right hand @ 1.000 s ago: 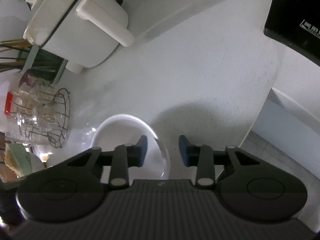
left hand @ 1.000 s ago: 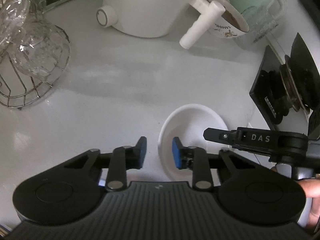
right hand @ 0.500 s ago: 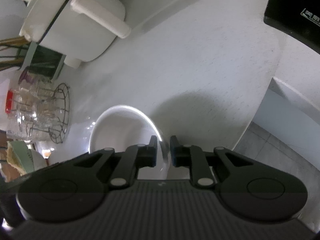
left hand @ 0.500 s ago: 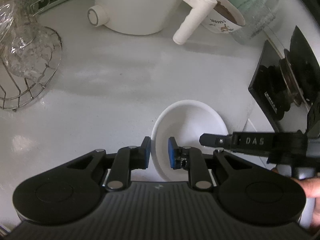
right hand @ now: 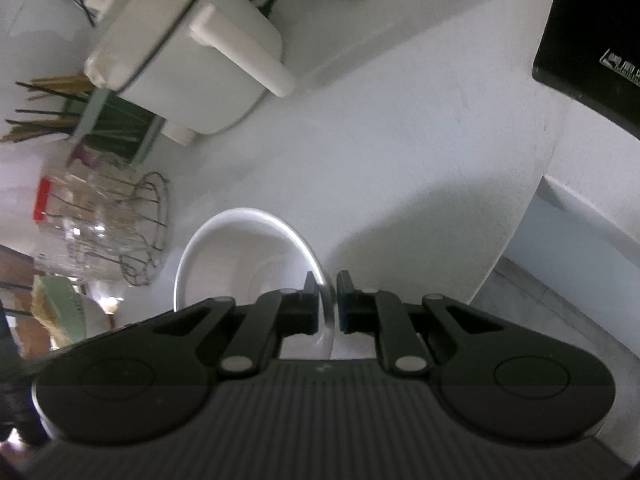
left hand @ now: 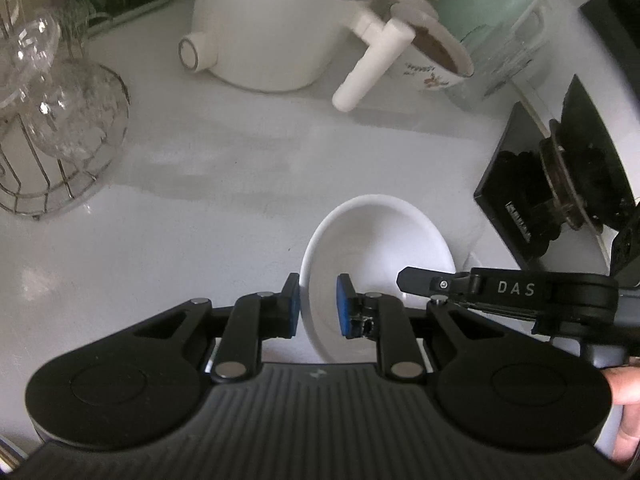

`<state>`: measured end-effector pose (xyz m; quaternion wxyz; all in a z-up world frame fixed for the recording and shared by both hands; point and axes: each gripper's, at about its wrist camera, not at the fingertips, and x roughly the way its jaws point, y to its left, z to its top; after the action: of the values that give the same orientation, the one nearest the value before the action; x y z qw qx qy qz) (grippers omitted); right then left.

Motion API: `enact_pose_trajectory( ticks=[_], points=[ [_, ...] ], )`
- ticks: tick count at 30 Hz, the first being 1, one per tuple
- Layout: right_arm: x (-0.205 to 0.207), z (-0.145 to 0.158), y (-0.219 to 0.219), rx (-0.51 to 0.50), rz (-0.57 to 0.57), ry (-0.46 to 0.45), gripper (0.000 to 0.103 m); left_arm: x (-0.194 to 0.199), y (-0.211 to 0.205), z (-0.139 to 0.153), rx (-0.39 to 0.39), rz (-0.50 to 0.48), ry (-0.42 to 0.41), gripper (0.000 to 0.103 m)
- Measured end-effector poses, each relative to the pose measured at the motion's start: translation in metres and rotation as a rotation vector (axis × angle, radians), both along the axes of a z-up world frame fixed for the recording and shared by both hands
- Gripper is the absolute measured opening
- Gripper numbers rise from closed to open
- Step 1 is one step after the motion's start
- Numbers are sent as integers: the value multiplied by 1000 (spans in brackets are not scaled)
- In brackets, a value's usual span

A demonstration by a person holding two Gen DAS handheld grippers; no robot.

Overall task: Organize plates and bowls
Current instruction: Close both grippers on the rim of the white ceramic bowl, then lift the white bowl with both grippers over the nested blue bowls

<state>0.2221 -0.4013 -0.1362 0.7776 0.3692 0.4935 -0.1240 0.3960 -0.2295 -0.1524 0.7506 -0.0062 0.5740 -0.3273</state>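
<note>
A white bowl sits on the white counter, near its front edge. My left gripper is shut on the bowl's left rim, one blue pad outside and one inside. In the left wrist view the right gripper's black finger reaches in over the bowl's right side. In the right wrist view the same white bowl lies low and left of centre, and my right gripper is shut on its right rim, which runs between the black pads.
A white pot with a long handle stands at the back, a floral bowl and glass jug beside it. A wire rack of glasses is at left. A black stove is at right. The counter edge drops off beside my right gripper.
Both grippers have closed from open onto opposite rims of the white bowl. The hands have barely moved.
</note>
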Motion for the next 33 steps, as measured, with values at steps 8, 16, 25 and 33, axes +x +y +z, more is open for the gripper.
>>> enact_pose_trajectory(
  ticks=[8, 16, 25, 33],
  points=[
    [-3, 26, 9, -34, 28, -50, 12, -4, 10, 28, -29, 16, -30, 22],
    [-6, 50, 15, -59, 53, -66, 12, -5, 10, 59, -49, 11, -57, 22],
    [-6, 55, 24, -24, 84, -84, 12, -17, 31, 75, -71, 58, -96, 23],
    [7, 56, 46, -39, 189, -87, 12, -23, 64, 76, -74, 154, -103, 23]
  ],
)
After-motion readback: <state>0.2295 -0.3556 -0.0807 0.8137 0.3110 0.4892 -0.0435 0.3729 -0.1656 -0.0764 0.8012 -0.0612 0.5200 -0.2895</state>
